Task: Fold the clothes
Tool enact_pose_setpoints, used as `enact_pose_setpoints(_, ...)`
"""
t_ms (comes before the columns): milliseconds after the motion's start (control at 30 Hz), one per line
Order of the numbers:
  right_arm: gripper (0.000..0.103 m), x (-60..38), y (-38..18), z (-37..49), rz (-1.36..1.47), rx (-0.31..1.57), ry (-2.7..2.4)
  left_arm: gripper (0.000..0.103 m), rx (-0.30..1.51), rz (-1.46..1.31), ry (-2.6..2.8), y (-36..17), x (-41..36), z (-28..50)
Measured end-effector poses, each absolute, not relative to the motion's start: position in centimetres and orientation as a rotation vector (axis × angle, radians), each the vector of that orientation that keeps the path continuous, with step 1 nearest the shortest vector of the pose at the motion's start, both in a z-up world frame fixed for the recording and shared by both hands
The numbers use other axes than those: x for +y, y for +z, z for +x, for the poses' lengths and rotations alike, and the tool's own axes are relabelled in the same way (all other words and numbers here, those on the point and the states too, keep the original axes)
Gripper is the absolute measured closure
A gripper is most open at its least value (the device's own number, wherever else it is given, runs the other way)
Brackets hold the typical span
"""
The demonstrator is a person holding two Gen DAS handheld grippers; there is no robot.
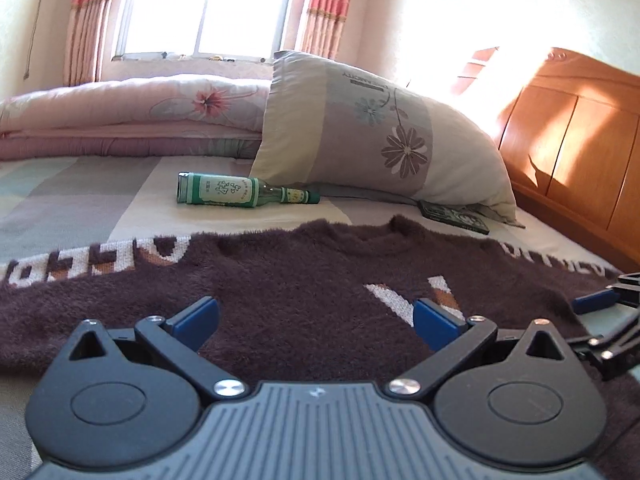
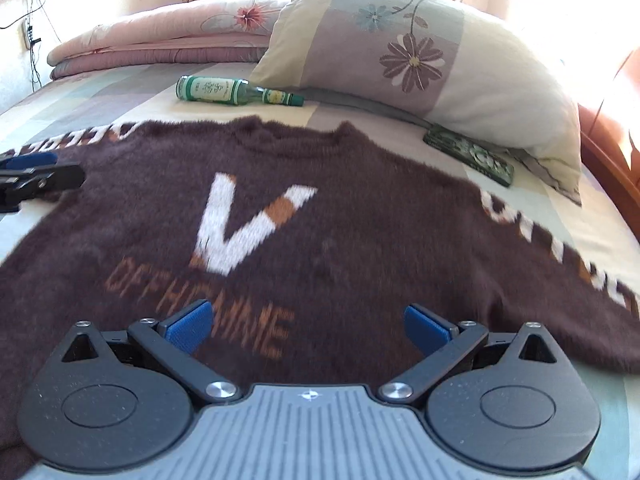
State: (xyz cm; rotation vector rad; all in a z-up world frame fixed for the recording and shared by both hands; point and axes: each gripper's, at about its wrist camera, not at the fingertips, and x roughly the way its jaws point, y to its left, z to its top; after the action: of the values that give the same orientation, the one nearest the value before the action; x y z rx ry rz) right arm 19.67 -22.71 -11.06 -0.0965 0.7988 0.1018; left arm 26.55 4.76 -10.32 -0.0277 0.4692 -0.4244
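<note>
Bottle [image 2: 236,91] behind sweater [image 2: 360,216], on bed [image 2: 120,96]

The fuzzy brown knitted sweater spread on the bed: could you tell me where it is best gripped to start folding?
Grip the fuzzy brown knitted sweater at its sleeve, coming from the outer side. The sleeve lies flat and stretched out, so it probably folds across the body. Both tongs are open.

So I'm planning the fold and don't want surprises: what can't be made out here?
- Sweater hem: both views, hidden behind the gripper bodies.
- Sleeve ends: cut off by the frame edges.
- Dark flat item: partly under the pillow, print too small.
- Bottle label: too small to read.
</note>
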Motion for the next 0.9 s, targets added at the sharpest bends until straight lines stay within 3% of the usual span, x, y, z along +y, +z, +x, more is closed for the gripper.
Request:
enact_pose_setpoints(167, 0.0, -23.6, -13.9, 15.2, -0.03, 0.858, 0.052, 0.001, 0.494, -0.015, -0.471, -10.8, 3.6, 26.1)
enact_pose_setpoints(300, 0.0, -24.4, -15.0, 13.0, 0.059, 0.796, 0.022, 0.001, 0.519, 0.019, -0.483, -11.6, 2.7, 25.9)
enact_pose_setpoints(900, 0.0, -23.4, -14.5, 13.1, 0.042, 0.816, -0.045, 0.001, 0.551, 0.062, -0.52, -12.3, 1.7, 25.5)
